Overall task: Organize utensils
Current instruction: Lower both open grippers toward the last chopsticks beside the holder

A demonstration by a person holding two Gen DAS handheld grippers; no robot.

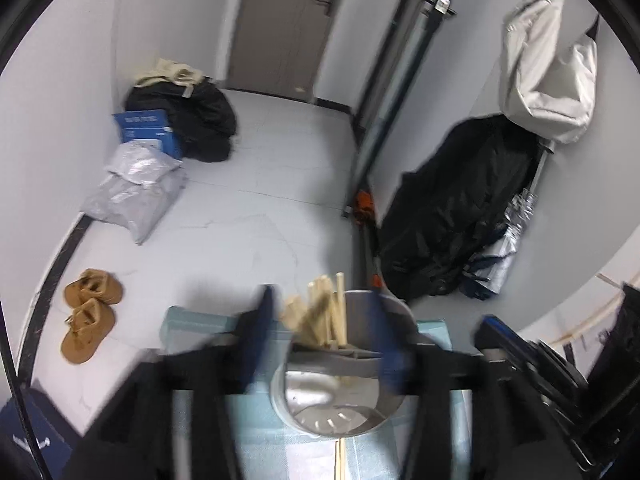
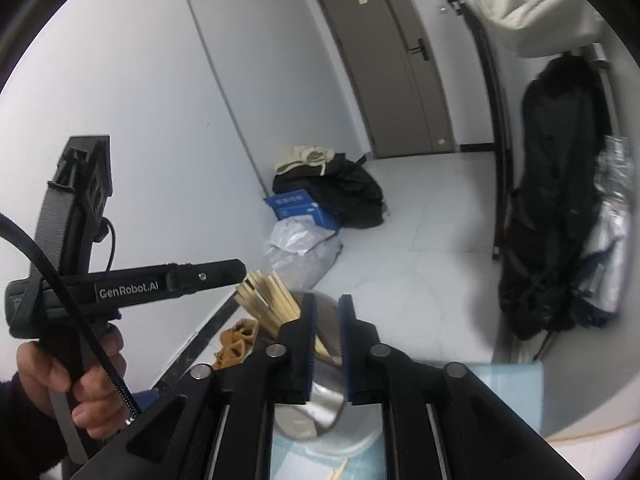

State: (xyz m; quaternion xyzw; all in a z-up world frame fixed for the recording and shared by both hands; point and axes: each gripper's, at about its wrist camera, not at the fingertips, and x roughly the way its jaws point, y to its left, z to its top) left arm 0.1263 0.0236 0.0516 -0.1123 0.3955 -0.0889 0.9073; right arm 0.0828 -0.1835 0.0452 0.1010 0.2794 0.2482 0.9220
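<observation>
I work over a table with a pale blue checked cloth (image 1: 280, 452), in a white-walled room with a grey door (image 2: 384, 64), dark coats on a rack (image 1: 452, 208), bags and a blue box (image 1: 146, 130) in the corner and tan boots (image 1: 90, 312) on the tiled floor. A steel utensil holder (image 1: 336, 396) stands on the cloth with wooden chopsticks (image 1: 320, 312) leaning in it. My left gripper (image 1: 324, 340) is open, its blurred fingers either side of the holder's rim and chopsticks, gripping nothing, and my right gripper (image 2: 327, 320) stands a narrow gap apart before the holder, empty.
</observation>
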